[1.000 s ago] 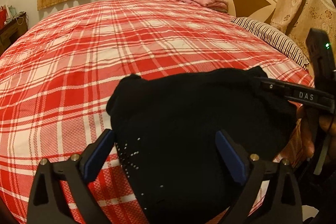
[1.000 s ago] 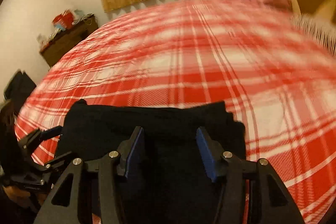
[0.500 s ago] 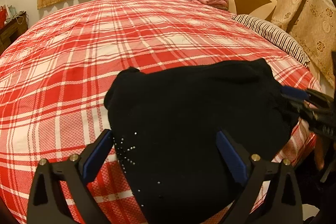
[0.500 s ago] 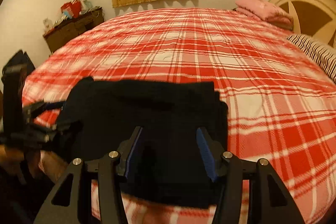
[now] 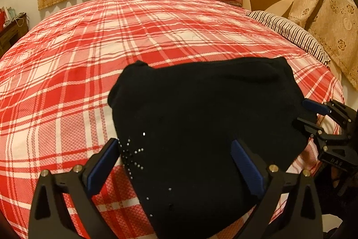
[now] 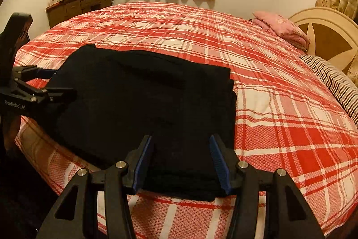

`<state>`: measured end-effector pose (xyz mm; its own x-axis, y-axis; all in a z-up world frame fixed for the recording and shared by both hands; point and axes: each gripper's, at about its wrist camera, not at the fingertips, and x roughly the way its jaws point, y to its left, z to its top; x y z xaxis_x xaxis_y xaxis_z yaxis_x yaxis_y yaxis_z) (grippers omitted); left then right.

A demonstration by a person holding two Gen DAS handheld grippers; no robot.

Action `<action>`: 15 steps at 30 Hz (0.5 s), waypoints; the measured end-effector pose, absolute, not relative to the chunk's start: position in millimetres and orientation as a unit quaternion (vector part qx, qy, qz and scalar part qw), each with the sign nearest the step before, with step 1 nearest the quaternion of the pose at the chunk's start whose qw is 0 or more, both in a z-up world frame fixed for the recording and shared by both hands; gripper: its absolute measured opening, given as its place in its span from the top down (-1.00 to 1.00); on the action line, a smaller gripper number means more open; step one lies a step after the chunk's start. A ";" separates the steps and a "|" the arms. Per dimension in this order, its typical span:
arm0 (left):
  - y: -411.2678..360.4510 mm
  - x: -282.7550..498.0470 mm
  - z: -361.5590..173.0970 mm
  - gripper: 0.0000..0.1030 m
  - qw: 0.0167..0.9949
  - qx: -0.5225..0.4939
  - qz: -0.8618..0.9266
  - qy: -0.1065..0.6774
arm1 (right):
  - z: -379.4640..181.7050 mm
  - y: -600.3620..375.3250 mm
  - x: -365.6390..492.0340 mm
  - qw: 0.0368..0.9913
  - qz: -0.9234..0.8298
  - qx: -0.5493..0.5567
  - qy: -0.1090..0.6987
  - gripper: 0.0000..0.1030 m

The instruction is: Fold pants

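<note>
The black pants, a soft, limp folded bundle on the plaid bed, lie under and between both gaping, empty tongs, left gripper and right gripper, and look best pinched at a layered edge.

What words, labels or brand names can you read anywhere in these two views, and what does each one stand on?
"GenRobot.AI": white lettering on the body of the left claw, seen in the right wrist view.
Dark letters on the body of the right claw, seen in the left wrist view: too dim to read.
Red bags and cards on the dresser: any print is too small to read.
Nothing else carries text.
</note>
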<state>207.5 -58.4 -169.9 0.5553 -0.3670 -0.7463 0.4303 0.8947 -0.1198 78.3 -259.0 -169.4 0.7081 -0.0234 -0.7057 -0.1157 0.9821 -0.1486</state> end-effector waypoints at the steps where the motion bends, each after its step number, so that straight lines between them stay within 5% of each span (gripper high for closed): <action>1: -58.3 206.8 -170.2 -0.97 0.881 0.037 -0.227 0.414 | -168.4 -259.6 77.6 0.919 0.024 -0.090 0.382 -0.06; 15: -30.9 187.5 -179.1 -0.98 0.884 0.003 -0.218 0.414 | -105.1 -236.7 107.9 0.922 0.104 -0.011 0.373 -0.07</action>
<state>187.5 -30.9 -179.1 0.5623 -0.3824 -0.7332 0.3875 0.9051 -0.1749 107.9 -236.7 -105.1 0.7000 0.1835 -0.6902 -0.1997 0.9782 0.0576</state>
